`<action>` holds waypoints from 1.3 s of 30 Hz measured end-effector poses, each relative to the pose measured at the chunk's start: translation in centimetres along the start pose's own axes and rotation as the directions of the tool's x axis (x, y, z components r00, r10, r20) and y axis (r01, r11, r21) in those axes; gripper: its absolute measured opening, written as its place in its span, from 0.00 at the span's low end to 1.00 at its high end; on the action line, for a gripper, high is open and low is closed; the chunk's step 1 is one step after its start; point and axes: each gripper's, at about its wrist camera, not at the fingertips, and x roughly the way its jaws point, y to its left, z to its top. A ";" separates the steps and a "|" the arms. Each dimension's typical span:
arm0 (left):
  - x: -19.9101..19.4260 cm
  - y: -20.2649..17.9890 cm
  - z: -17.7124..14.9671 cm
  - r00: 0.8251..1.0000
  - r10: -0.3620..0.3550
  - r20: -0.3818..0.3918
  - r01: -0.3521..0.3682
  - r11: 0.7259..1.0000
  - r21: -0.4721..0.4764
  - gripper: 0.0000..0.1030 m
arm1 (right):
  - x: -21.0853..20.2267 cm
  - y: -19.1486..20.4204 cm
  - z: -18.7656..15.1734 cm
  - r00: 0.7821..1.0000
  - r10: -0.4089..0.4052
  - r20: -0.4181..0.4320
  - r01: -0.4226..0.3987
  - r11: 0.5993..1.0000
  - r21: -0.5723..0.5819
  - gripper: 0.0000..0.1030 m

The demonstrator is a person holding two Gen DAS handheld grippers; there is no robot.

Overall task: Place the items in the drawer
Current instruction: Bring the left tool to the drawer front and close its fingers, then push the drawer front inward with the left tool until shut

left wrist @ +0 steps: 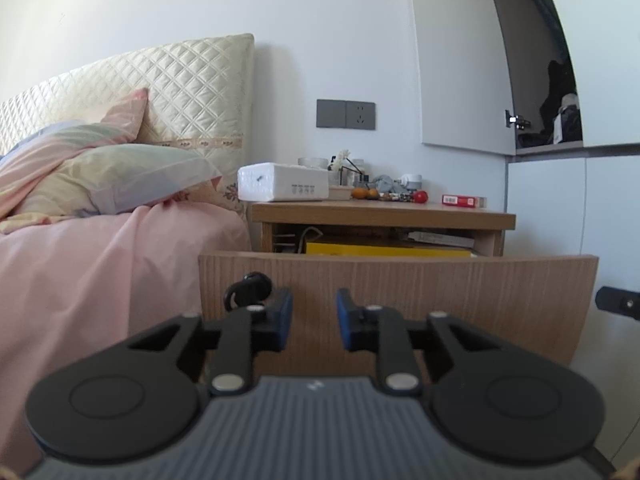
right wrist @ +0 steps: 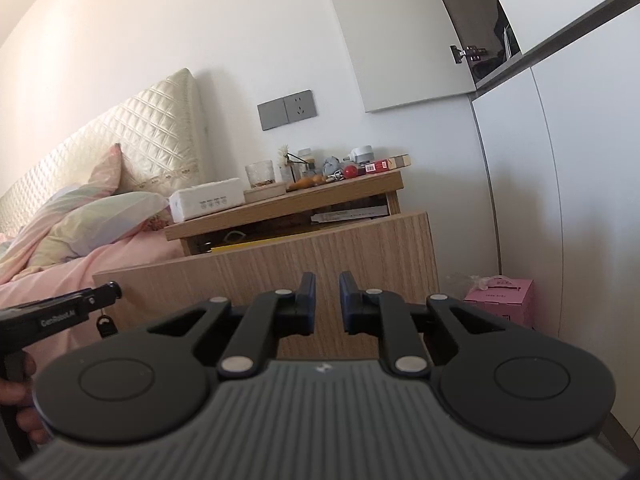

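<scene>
Both grippers fill the lower part of their views, each in front of the pulled-out drawer. Left gripper [left wrist: 314, 320] has its blue pads a little apart, with nothing between them, only the wood front of the drawer [left wrist: 440, 300] behind. Right gripper [right wrist: 327, 300] shows the same: a narrow gap between its pads and nothing held. In the right wrist view, the left gripper comes in from the left edge as a dark bar, and a hand [right wrist: 22, 404] holds its handle. A small black padlock [left wrist: 249, 289] hangs at the left part of the drawer front.

Inside the open drawer, a yellow flat box [left wrist: 384, 249] and some papers are visible over the front edge. Above it is the top of the nightstand [left wrist: 380, 214], crowded with things: a white tissue pack [left wrist: 282, 182], a glass [right wrist: 260, 174], small oranges [left wrist: 365, 193], a red ball [left wrist: 420, 197] and a red box [left wrist: 463, 200]. Left of the nightstand is the bed with pink sheet [left wrist: 100, 280], pillows and a quilted headboard [left wrist: 188, 80]. On the floor at the right stands a pink carton [right wrist: 502, 300]. Behind, on the wall, there is a grey socket panel [left wrist: 346, 114].
</scene>
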 end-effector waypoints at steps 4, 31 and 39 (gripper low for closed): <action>1.0 0.1 -0.1 1.000 -0.009 -0.001 0.009 1.000 -0.003 0.15 | 1.2 0.4 -0.1 1.000 0.002 0.006 -0.002 1.000 -0.023 0.11; 3.4 0.2 0.1 0.999 -0.025 -0.022 0.025 1.000 0.001 0.03 | 4.7 1.1 0.6 0.999 -0.012 0.049 0.017 0.996 -0.088 0.05; 4.1 0.3 0.5 1.000 -0.012 -0.025 0.012 1.000 -0.005 0.02 | 5.4 0.1 0.7 1.000 -0.008 0.023 0.010 0.997 -0.082 0.04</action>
